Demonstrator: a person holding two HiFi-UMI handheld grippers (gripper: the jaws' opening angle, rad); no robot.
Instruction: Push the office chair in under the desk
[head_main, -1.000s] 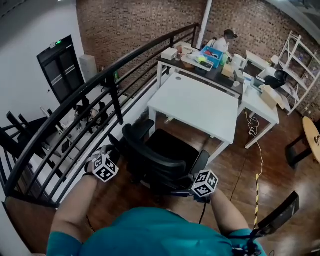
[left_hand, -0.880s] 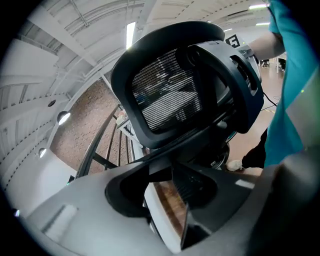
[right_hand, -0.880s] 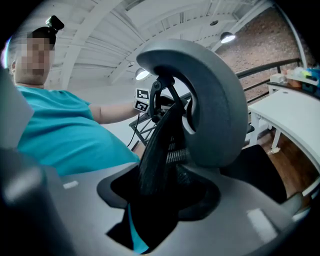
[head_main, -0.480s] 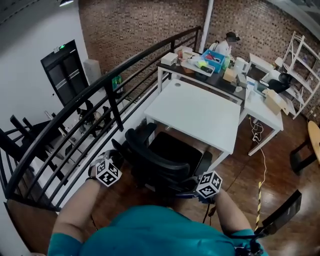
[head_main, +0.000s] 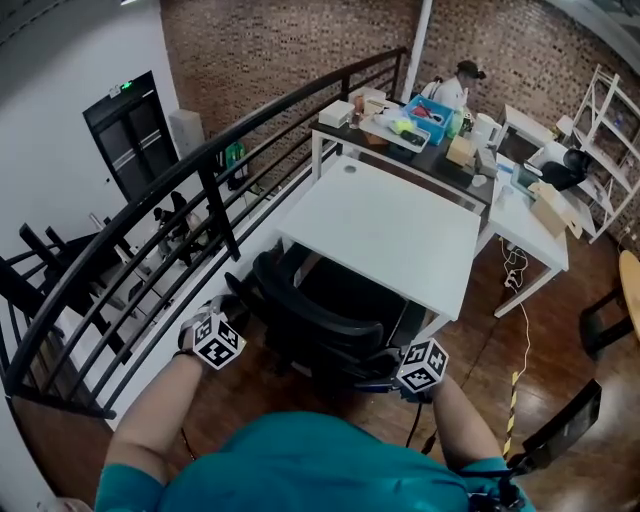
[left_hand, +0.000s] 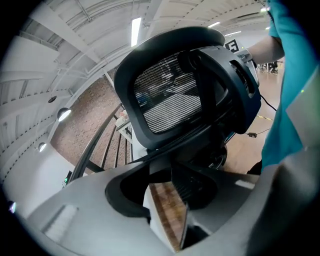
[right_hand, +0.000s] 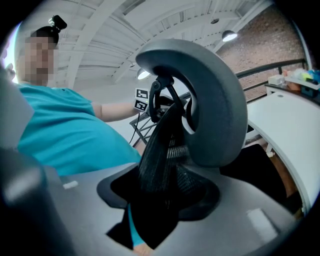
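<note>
The black office chair (head_main: 320, 322) stands with its seat partly under the white desk (head_main: 390, 230) and its backrest toward me. My left gripper (head_main: 236, 310) is at the backrest's left edge. In the left gripper view the chair (left_hand: 170, 100) fills the frame, and a bar of its frame runs into the left gripper (left_hand: 170, 200), whose jaws are closing on it; wood floor shows below. My right gripper (head_main: 394, 362) is at the backrest's right edge. In the right gripper view the right gripper (right_hand: 160, 200) is shut on the mesh back of the chair (right_hand: 167, 150).
A curved black railing (head_main: 200, 165) runs close along the left. Behind the white desk stands a cluttered dark desk (head_main: 420, 150) with a person (head_main: 455, 85) beyond it. A cable (head_main: 520, 310) lies on the floor at the right, near another black chair (head_main: 565, 430).
The chair has rolled forward, further under the white desk. Both grippers have moved forward with its backrest.
</note>
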